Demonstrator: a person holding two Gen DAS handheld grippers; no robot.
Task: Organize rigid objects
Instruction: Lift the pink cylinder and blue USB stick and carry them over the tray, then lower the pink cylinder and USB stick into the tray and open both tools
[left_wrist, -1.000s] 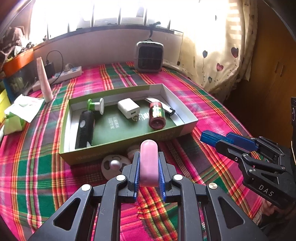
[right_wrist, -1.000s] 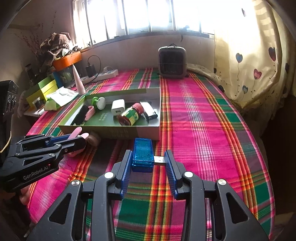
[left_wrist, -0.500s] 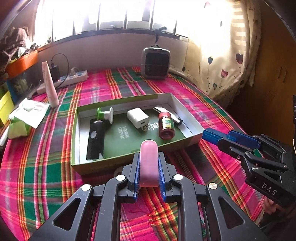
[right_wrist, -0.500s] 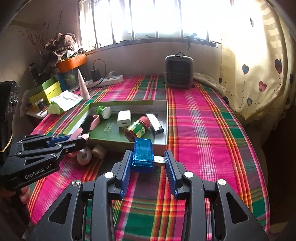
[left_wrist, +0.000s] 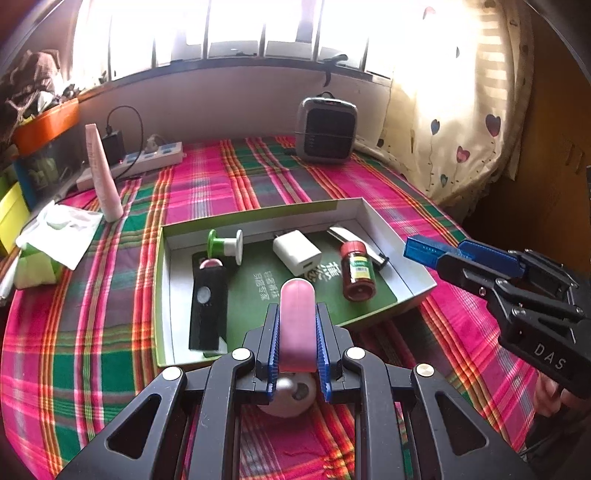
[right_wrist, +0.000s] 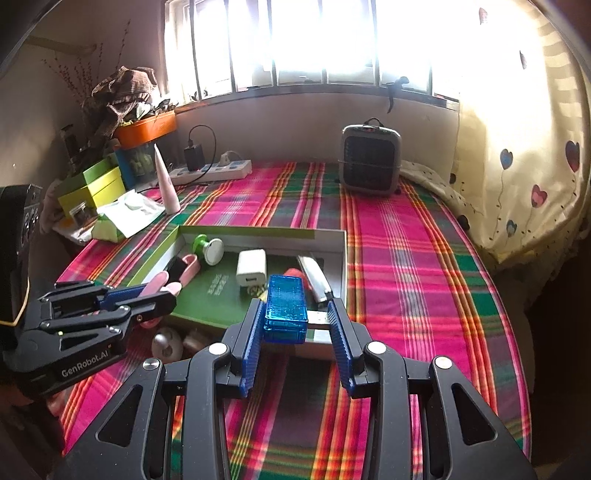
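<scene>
- Already in the green box (left_wrist: 162, 295): a black case (left_wrist: 208, 306), spool (left_wrist: 225, 245), white charger (left_wrist: 297, 254), red-capped bottle (left_wrist: 357, 271).
- Left gripper (left_wrist: 297, 332): jaws pinch a pink capsule-shaped piece (left_wrist: 297, 317) at the box's near edge.
- Right gripper (right_wrist: 295, 325): jaws clamp a blue USB device (right_wrist: 286, 308), also not yet dropped.
- Round bits (right_wrist: 168, 341) remain on the desk (right_wrist: 406, 258).

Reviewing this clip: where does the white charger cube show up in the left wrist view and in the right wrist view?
Left wrist view: the white charger cube lies in the green tray, centre of frame, just beyond the pink piece in the left gripper.
Right wrist view: the cube lies mid-frame in the tray, left of the blue block in the right gripper.
Shared landmark: the grey heater against the far wall.
</scene>
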